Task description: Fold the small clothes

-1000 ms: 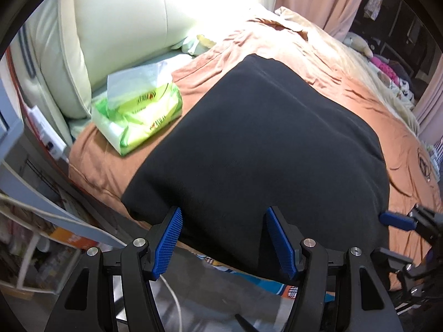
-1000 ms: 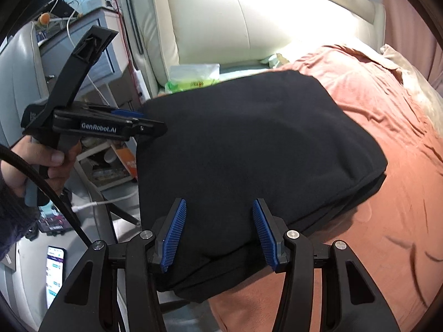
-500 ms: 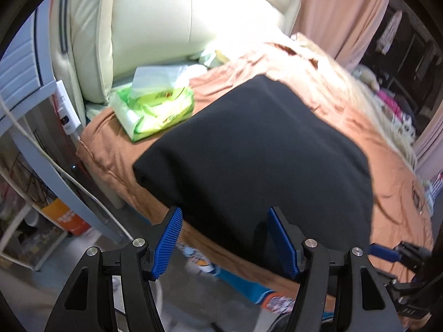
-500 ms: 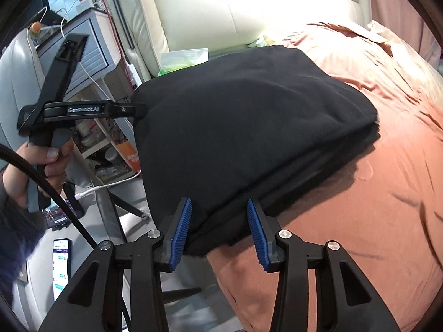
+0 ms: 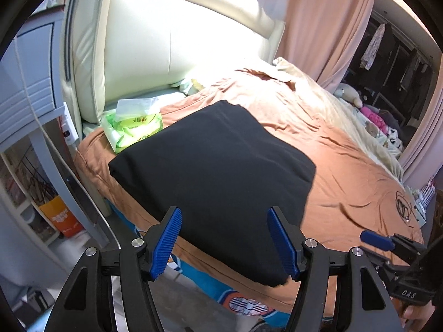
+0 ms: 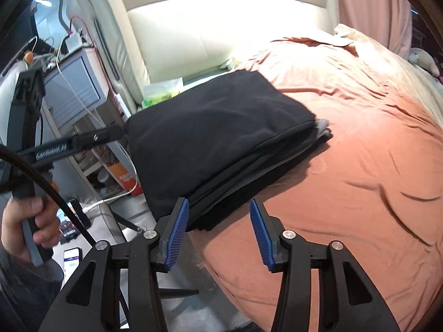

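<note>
Since the left gripper (image 5: 224,242) stands apart and empty, the folded black garment (image 5: 216,166) beside the green tissue pack (image 5: 133,127) lies free; soft, limp, layered, best pinched at its near corners. The right gripper (image 6: 218,235), just opening, holds nothing.

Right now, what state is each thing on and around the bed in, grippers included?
Black garment: folded in layers, lying flat at the bed's corner, nothing gripping it.
Left gripper: open, empty, clear of the garment.
Right gripper: jaws have just been opening, nothing between them.
Tissue pack: opened, a sheet sticking up, beside the garment.
Orange bedsheet: spread out, wrinkled.
</note>
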`<action>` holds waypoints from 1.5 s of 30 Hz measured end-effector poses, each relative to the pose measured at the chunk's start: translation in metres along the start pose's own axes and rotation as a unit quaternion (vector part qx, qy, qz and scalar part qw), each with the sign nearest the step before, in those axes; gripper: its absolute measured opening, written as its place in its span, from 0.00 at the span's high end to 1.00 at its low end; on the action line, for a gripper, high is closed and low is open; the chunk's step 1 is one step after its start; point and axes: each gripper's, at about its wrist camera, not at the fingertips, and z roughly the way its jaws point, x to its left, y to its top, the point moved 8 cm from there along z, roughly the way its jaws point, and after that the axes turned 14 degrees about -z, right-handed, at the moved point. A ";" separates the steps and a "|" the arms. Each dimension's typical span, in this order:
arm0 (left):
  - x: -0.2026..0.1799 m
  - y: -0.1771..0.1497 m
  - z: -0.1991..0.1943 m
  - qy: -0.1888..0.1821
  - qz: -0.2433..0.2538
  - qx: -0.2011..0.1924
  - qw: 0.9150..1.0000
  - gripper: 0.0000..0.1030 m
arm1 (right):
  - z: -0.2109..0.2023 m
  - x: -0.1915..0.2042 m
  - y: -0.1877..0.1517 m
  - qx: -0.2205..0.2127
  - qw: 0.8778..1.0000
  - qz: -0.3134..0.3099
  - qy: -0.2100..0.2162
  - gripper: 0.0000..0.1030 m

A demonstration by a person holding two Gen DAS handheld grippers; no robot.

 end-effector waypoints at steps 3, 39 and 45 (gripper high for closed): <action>-0.010 -0.007 -0.012 -0.004 0.007 -0.004 1.000 0.35 | -0.024 -0.004 -0.004 -0.012 1.000 0.003 -0.013 0.49; -0.155 -0.121 -0.152 -0.096 0.113 -0.041 0.988 0.00 | -0.288 0.012 -0.118 -0.098 0.971 0.059 -0.208 0.00; -0.179 -0.150 -0.165 -0.116 0.138 -0.034 0.983 0.00 | -0.321 0.026 -0.147 -0.090 0.962 0.067 -0.249 0.00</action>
